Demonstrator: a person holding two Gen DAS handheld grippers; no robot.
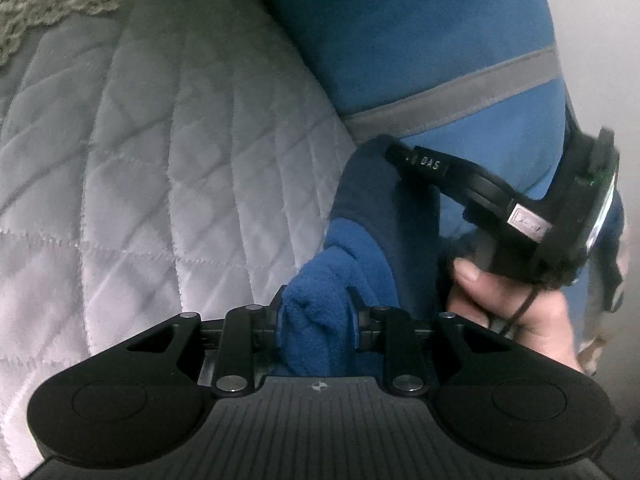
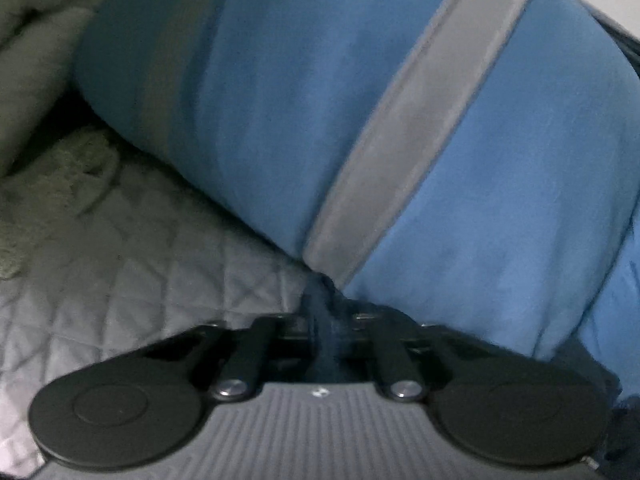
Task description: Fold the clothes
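A blue fleece garment (image 1: 420, 40) with a grey stripe (image 1: 460, 92) lies on the quilted grey cover, with a darker blue part bunched near me. My left gripper (image 1: 316, 316) is shut on a thick fold of the blue fleece. The right gripper (image 1: 400, 156) shows in the left wrist view, held by a hand (image 1: 516, 300), its tips at the garment's dark edge beside the stripe. In the right wrist view the garment (image 2: 280, 100) fills the frame, and my right gripper (image 2: 326, 328) is shut on a dark blue pinch of cloth just below the grey stripe (image 2: 400, 140).
A quilted light-grey bed cover (image 1: 160, 180) spreads to the left, also seen as the quilted cover (image 2: 120, 272) in the right wrist view. A pale lace-like cloth (image 1: 48, 0) lies at the far left edge, and a pale bundled fabric (image 2: 36, 40) sits at the far left.
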